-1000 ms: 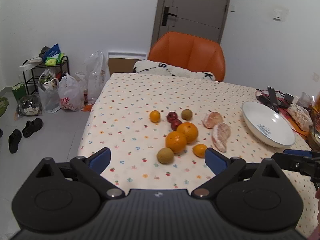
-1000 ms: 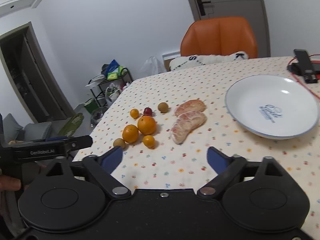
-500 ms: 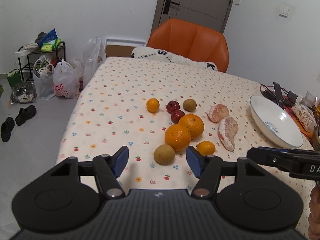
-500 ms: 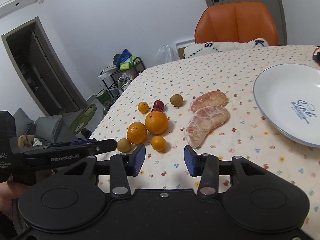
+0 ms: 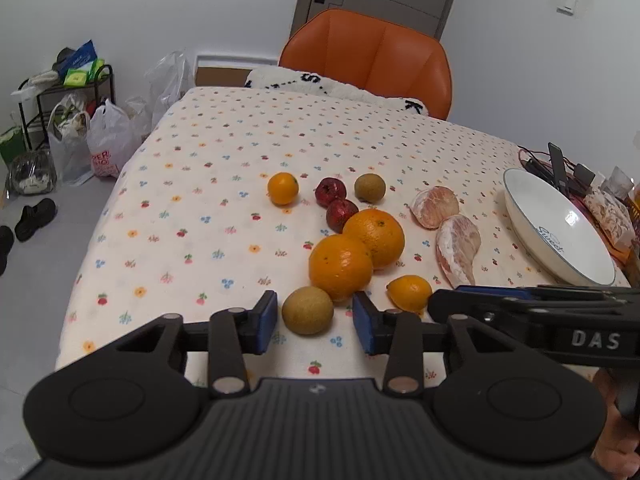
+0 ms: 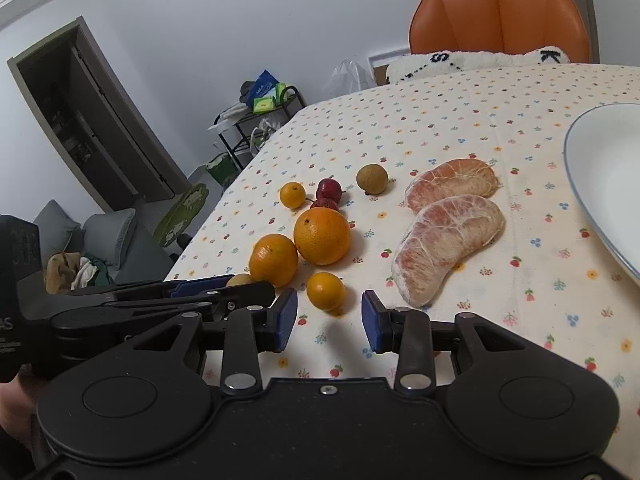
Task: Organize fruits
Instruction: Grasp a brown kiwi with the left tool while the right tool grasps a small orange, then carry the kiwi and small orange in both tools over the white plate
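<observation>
The worktop [image 5: 224, 152] under its flowered cloth carries everything, and nothing on it is sorted yet. The white plate [image 5: 532, 204] at my right edge is bare, which I take to be where the fruit belongs, so the whole job is ahead of me. Two peeled pomelo pieces [image 6: 448, 236] lie nearest the plate, well apart from its rim. Left of them sit two big oranges [image 5: 358, 248], touching each other, with two small red fruits [image 5: 336, 202] just behind, a small orange [image 5: 283, 188] off to the left and a brown fruit [image 5: 370, 187] beyond.

My left gripper [image 5: 314, 322] is partly open and holds nothing; its pads stand either side of the near brown fruit [image 5: 307, 310] without touching it. My right gripper [image 6: 329, 320] is likewise partly open and empty, lined up just short of the near small orange [image 6: 325, 291]. I judge both are about to close for the first pick.
</observation>
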A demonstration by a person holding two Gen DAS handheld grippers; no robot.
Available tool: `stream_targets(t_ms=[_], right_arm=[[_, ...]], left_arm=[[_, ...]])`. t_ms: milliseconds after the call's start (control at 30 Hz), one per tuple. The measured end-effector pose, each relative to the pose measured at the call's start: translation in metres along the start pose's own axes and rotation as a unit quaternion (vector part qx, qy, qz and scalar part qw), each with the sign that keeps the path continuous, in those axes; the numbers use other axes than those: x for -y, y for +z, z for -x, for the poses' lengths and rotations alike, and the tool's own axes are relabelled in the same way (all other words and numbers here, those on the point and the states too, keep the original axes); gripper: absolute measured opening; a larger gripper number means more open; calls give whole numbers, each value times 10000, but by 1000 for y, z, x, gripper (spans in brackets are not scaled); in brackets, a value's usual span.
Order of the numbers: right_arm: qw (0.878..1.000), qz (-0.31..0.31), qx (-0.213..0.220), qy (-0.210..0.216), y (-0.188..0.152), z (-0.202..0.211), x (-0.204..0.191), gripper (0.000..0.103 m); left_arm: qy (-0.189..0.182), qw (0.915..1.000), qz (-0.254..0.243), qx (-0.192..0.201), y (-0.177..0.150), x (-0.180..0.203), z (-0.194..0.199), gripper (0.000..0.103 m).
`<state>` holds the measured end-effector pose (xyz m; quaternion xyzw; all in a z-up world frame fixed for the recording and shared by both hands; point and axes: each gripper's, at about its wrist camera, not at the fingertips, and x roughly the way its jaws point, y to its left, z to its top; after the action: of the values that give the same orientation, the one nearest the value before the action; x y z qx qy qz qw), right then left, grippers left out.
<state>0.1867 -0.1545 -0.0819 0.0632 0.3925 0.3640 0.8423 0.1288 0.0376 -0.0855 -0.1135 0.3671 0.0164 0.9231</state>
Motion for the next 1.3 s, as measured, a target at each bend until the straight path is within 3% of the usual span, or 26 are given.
stream_targets(t_ms=[67,400,433,467,600,1300], right_arm=[[10000,-10,-29,-12,2,-4,2,36],[9999,107,-71,-25,5,-15,-1,36],[9999,132,-72,-31,6,-17,-2,34],[9998,153,-90,-30,6,-18,-3,23],[9998,104,-141,44,7,-18,-2,21],[9973,-176,712,-95,3,50,21,21]], left_arm=[[-18,10000,38,-13,2,-1,-1,26],[-90,9999,97,-31,5,-7,3,26],[-96,9999,98,-24,5,-8,4,26],[-97,9999,98,-12,6,-8,5,26],[-128,9999,99,52,7,-9,8,26],[-314,9979,-272,488,20,40,37,26]])
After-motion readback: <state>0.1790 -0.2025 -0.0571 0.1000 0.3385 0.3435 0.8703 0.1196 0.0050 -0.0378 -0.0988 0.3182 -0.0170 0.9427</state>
